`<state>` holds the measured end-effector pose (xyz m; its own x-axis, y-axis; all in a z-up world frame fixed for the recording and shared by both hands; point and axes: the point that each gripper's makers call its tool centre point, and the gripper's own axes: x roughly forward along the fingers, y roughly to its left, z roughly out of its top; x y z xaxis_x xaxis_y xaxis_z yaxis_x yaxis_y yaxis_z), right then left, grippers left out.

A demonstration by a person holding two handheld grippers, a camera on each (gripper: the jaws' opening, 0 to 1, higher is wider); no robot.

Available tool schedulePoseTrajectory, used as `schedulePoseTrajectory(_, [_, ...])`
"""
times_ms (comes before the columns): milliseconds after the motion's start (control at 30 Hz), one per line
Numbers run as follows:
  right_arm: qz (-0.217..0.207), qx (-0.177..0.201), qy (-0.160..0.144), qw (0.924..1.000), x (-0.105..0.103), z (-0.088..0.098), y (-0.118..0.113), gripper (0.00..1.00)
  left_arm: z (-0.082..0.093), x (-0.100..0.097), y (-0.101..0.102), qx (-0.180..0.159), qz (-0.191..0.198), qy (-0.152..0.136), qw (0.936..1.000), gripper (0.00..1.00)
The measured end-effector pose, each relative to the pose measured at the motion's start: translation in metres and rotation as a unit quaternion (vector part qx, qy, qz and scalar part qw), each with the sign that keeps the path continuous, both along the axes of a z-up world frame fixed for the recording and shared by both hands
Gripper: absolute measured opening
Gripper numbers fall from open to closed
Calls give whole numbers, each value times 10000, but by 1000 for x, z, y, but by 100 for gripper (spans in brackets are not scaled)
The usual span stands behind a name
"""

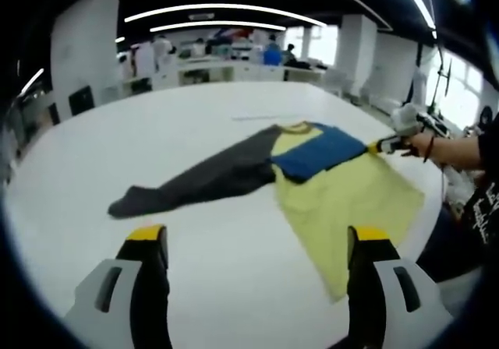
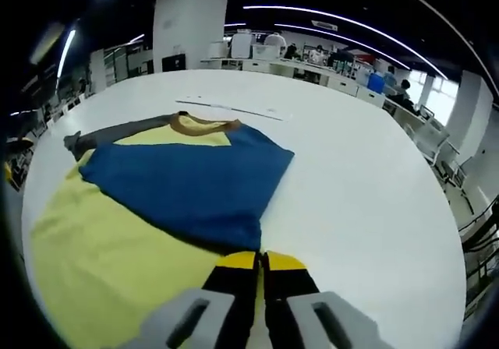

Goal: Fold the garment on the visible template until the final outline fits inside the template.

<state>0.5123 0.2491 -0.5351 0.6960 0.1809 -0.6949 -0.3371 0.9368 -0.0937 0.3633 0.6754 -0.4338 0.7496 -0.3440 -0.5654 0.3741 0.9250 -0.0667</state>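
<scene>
1. The shirt [image 1: 312, 179] lies flat on the white surface [image 1: 195, 131], yellow body toward me, grey sleeve [image 1: 195, 184] stretched out toward 9 o'clock in the left gripper view.
2. A blue sleeve [image 2: 187, 181] is already folded across the chest.
3. My right tool [image 2: 261, 267] has its jaws pressed together at the blue sleeve's end, at 6 o'clock in the right gripper view; I judge it pinches that cloth.
4. My left tool [image 1: 257, 248] is spread wide, holding nothing, hovering short of the shirt.
5. The cloth looks light, soft and floppy; it will sag and drag, so I would lift little.
6. I would pinch the grey cuff next.
7. A pale strip [image 2: 234, 109] beyond the collar may mark the template; I cannot tell.
</scene>
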Motion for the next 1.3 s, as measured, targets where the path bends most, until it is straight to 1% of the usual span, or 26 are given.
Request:
schedulePoseTrajectory(433, [-170, -85, 104, 9998, -6, 0, -20, 0, -1, -1, 4, -9, 86, 6, 10000, 91])
schedulePoseTrajectory(700, [-368, -98, 173, 9991, -8, -1, -32, 0, 0, 1, 7, 0, 134, 2, 9999, 91])
schedulePoseTrajectory(1000, [-438, -108, 215, 9988, -11, -1, -39, 0, 1, 4, 7, -47, 188, -42, 9998, 90])
schedulePoseTrajectory(1067, [-459, -41, 181, 9988, -11, 0, -39, 0, 2, 6, 8, -48, 208, -52, 9998, 89])
schedulePoseTrajectory(1100, [-496, -4, 173, 9986, -11, 1, -40, 1, 2, 7, 9, -48, 229, -55, 9997, 89])
schedulePoseTrajectory(1167, [-585, 176, 162, 9980, -11, 4, -40, 7, 3, 10, 13, -59, 323, -61, 9994, 88])
schedulePoseTrajectory(1200, [-628, 367, 118, 9973, -11, 8, -37, 13, 4, 13, 15, -73, 394, -68, 9992, 87])
schedulePoseTrajectory(1300, [-690, 582, 99, 9959, -12, 15, -37, 31, 7, 21, 20, -73, 493, -146, 9987, 86])
